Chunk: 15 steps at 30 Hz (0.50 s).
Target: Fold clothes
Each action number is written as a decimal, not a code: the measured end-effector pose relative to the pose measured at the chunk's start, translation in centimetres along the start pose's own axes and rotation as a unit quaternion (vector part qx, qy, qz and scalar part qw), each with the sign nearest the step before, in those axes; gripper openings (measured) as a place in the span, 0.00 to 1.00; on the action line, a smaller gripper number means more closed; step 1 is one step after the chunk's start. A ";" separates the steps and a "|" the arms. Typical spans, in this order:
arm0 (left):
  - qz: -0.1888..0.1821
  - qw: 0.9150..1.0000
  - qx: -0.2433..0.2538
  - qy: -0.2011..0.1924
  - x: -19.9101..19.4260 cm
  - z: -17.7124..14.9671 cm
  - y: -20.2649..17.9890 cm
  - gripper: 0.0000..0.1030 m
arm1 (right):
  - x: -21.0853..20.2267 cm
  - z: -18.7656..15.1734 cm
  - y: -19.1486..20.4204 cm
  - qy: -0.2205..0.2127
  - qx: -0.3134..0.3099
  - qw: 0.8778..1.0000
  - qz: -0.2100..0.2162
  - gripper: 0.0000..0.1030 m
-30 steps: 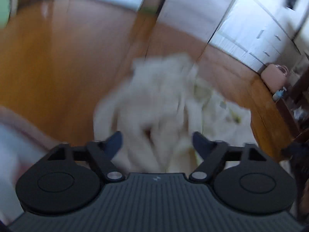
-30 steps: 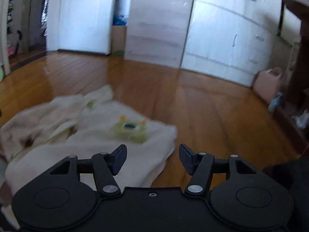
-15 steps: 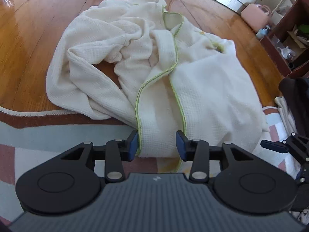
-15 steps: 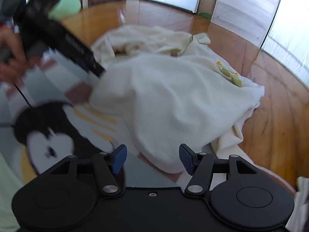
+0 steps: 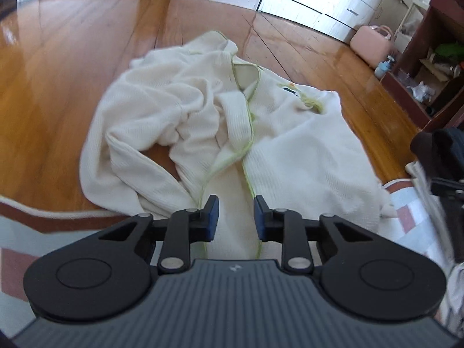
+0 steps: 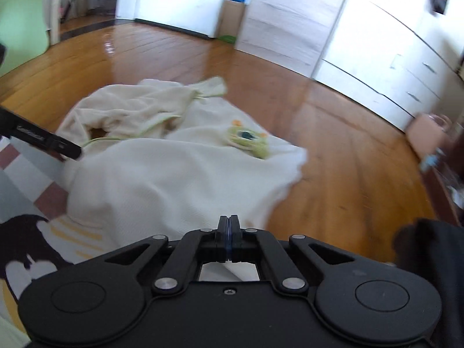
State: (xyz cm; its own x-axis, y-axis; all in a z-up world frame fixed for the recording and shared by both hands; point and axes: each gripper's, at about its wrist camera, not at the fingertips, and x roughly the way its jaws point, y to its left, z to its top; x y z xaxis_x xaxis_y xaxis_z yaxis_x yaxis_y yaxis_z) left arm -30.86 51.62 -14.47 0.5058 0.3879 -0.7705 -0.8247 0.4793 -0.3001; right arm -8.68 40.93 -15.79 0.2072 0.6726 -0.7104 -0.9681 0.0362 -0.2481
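Cream robe [image 5: 290, 145] crumpled, part on wood floor [image 5: 58, 72], near hem on patterned rug [image 6: 37, 203]. Left gripper [image 5: 235, 217] parted, straddling green-trimmed front edge. Right gripper [image 6: 228, 232] clenched; cloth between pads not discernible. Judged: spreading stage. Next: grip hem, draw flat.

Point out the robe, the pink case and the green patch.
robe [image 5: 304, 150], left wrist view, flat right panel.
pink case [image 5: 369, 45], left wrist view, its side.
green patch [image 6: 249, 142], right wrist view, its middle.
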 end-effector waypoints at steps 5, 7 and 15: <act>0.028 0.999 -0.010 0.023 0.8 -0.3 -0.1 0.24 | 0.1 -3.1 1.3 0.026 0.001 0.999 0.048 0.11; 0.046 0.998 -0.042 0.032 0.6 -0.4 0.5 0.24 | 0.5 -4.2 2.7 0.043 -0.004 0.997 0.069 0.16; 0.058 0.996 -0.062 0.031 0.9 -1.2 2.2 0.24 | 2.5 -4.7 7.7 0.036 -0.110 0.989 0.092 0.48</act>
State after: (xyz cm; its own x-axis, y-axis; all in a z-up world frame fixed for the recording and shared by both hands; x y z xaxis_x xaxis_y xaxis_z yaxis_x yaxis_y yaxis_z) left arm -32.50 52.11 -16.52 0.3918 0.3833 -0.8364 -0.9036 0.3316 -0.2713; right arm -14.95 39.46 -22.55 0.0469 0.5976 -0.8004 -0.9377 -0.2499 -0.2416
